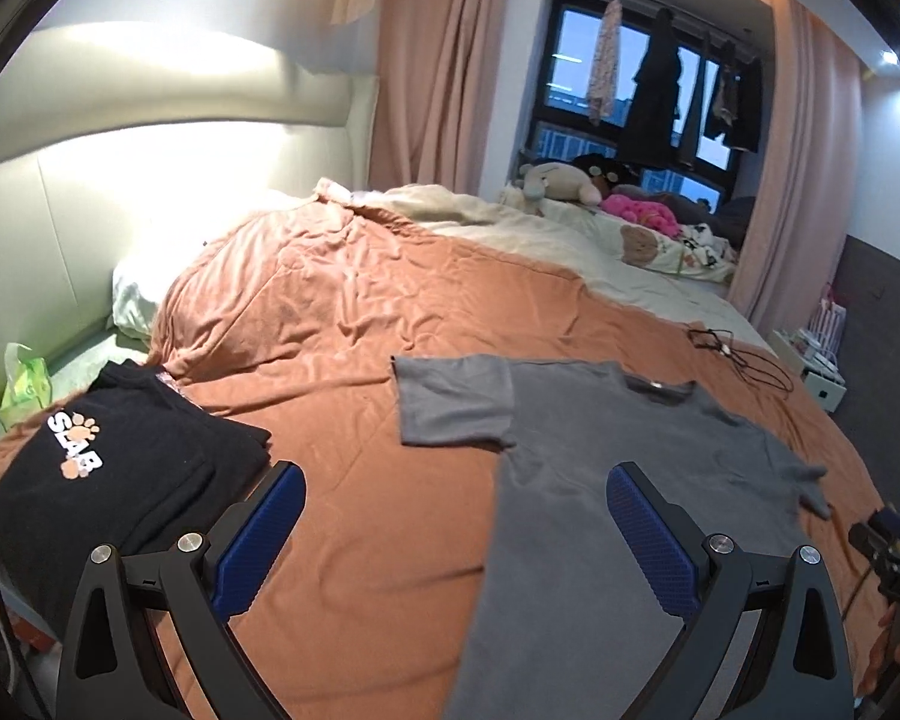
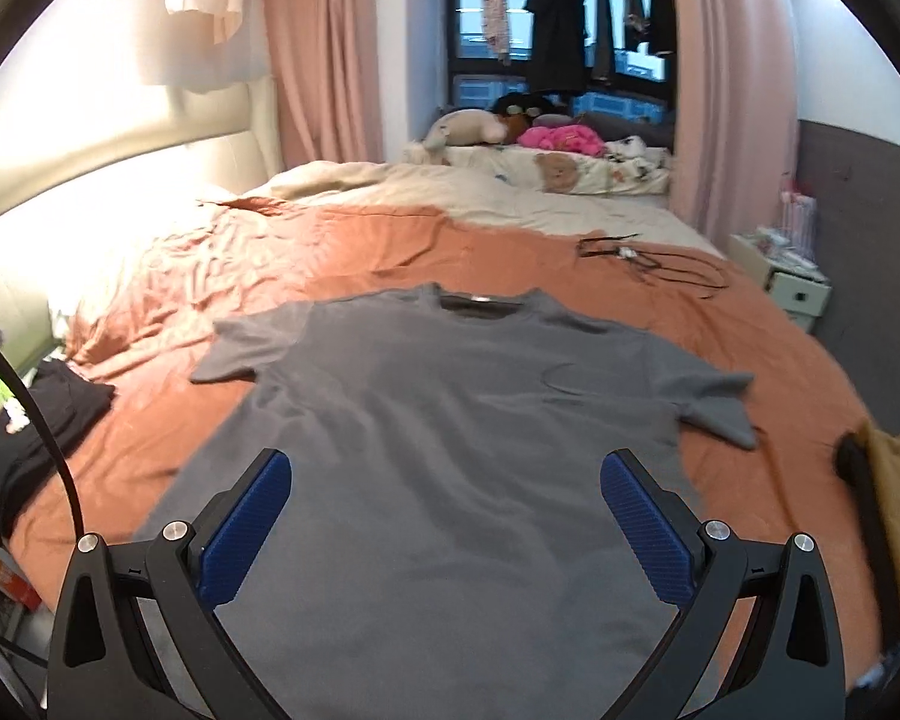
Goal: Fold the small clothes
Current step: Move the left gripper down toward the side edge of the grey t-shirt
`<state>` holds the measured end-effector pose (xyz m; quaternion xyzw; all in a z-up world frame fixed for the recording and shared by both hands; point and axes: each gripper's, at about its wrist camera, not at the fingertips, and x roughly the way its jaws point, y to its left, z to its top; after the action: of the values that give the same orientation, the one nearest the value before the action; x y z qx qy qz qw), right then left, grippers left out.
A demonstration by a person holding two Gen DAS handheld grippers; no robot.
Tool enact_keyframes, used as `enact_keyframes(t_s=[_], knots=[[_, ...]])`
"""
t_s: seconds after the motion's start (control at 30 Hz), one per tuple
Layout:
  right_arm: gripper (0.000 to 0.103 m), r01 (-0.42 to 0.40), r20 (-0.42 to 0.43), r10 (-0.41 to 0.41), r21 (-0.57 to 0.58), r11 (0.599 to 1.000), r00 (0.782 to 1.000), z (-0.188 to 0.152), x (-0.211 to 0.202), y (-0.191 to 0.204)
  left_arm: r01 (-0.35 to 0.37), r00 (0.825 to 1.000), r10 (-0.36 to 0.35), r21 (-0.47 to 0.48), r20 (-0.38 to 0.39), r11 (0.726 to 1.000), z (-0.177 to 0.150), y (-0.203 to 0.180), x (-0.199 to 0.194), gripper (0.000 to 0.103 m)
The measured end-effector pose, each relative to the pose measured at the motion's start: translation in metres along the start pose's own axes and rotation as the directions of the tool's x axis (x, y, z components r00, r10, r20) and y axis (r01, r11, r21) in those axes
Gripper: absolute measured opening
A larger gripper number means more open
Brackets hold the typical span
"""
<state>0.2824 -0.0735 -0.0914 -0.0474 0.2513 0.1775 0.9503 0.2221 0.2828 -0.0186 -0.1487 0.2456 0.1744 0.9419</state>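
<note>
A grey T-shirt (image 1: 618,480) (image 2: 450,432) lies spread flat on the orange bedspread (image 1: 342,312), collar away from me, both sleeves out. My left gripper (image 1: 456,492) hovers open above the shirt's left hem side, its blue pads wide apart with nothing between them. My right gripper (image 2: 447,480) hangs open over the lower middle of the shirt, also empty. A folded black T-shirt (image 1: 120,480) with a white and orange paw print sits at the bed's left edge, seen too in the right wrist view as a dark black T-shirt (image 2: 42,420).
A black cable (image 2: 648,264) lies coiled on the bed beyond the collar. Plush toys and pink cloth (image 2: 558,138) pile by the window. A yellow garment (image 2: 894,510) sits at the right edge. A green bag (image 1: 24,384) stands by the headboard. A white nightstand (image 2: 798,294) flanks the bed.
</note>
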Motion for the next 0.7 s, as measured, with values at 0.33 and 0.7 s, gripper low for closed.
enact_keyframes(t_s=[0.33,0.7], knots=[[0.103,-0.092,-0.049,0.089,-0.063,0.994,0.995,0.03,0.051,0.005,0.006,0.995,-0.012,-0.061,-0.095,0.998,0.022,0.029,0.091,0.081],[0.103,-0.127,-0.074,0.121,-0.091,0.988,0.99,0.064,0.128,0.026,-0.011,0.96,-0.03,-0.144,-0.277,0.989,0.014,0.046,0.215,0.056]])
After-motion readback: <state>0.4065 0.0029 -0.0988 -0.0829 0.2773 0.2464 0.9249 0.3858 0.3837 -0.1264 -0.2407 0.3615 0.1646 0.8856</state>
